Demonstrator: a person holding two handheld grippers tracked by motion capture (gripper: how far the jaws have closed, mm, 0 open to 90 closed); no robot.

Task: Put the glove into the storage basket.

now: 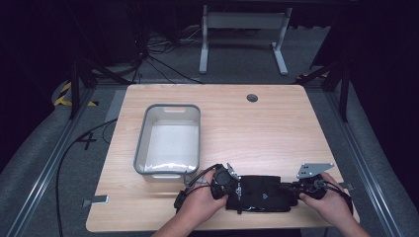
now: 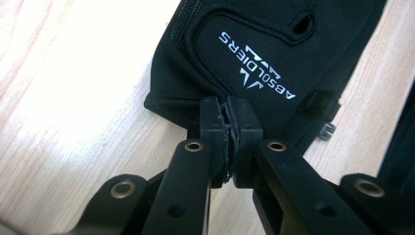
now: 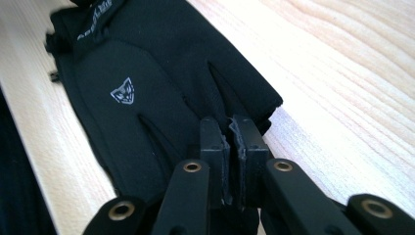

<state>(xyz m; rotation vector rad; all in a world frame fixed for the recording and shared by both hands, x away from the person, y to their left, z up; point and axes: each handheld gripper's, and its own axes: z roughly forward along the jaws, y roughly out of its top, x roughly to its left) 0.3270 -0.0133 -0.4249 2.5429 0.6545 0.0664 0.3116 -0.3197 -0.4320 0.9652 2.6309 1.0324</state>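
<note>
Both tools pinch a black glove at the near edge of the surface.

Left tool [image 2: 229,117] is closed on the cuff end of the glove [image 1: 262,193], beside the white lettering; right tool [image 3: 234,134] is closed on the fingertip end, so the glove lies stretched between them, a little right of the grey bin [image 1: 142,143]. I judge the glove light, soft and floppy: held at one end only it would hang and fold. Its hems are the best places to grip, since the smooth fabric may slip from a shallow pinch.

Black glove [image 1: 260,193] w/ white logo; grey bin [image 1: 170,139]; light-wood table [image 1: 257,128]
</note>
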